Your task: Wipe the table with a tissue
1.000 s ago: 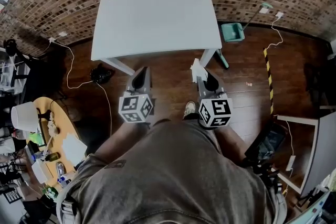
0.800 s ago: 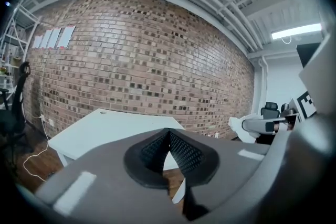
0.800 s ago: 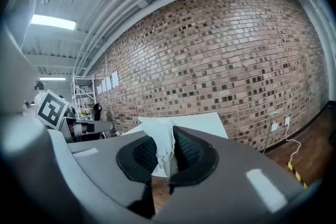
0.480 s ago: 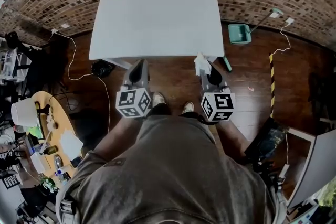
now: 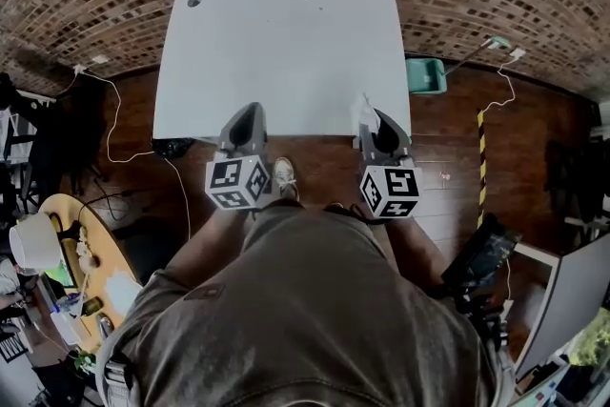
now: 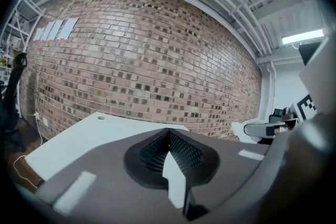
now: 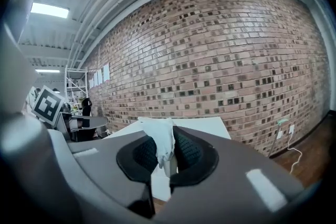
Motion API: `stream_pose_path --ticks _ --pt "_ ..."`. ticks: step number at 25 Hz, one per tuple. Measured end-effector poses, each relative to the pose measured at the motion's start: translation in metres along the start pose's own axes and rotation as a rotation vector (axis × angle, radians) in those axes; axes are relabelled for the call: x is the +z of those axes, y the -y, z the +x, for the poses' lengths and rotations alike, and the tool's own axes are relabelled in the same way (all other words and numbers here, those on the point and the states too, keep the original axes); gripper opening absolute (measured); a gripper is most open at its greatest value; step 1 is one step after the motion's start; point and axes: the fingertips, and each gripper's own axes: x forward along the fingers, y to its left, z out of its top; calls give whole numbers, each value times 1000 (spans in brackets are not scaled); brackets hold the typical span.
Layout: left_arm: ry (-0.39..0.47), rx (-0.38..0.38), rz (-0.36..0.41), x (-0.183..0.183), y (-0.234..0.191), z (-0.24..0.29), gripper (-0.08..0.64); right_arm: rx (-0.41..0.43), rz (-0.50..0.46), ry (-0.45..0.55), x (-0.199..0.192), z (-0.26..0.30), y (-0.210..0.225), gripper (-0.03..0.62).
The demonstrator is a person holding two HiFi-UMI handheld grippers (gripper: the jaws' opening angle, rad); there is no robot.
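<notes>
My right gripper (image 7: 167, 159) pinched a white tissue (image 7: 160, 139). My left gripper (image 6: 169, 135) was closed, empty, at the table's (image 5: 286, 43) near edge.

Tissue (image 7: 160, 139) is white and crumpled, pinched btwn the pads of the right claw (image 7: 165, 152) w/ a scrunched bit poking up past the tips. It's above the near right edge of the counter (image 5: 286, 43), can't tell if it's touching. Counter's a plain pale rectangle w/ a small round hole (image 5: 194, 1) in the far left corner.
</notes>
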Motion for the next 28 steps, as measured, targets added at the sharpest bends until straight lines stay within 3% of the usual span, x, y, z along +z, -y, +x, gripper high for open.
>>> stream_pose_path --ticks 15,22,28 --pt "-77 -142 -13 14 -70 96 2 -142 -9 -27 21 107 -17 46" --pt "-101 -124 -11 17 -80 130 2 -147 -13 -42 28 140 6 46" --pt "-114 -41 1 25 -86 159 2 -81 -16 -62 35 184 35 46"
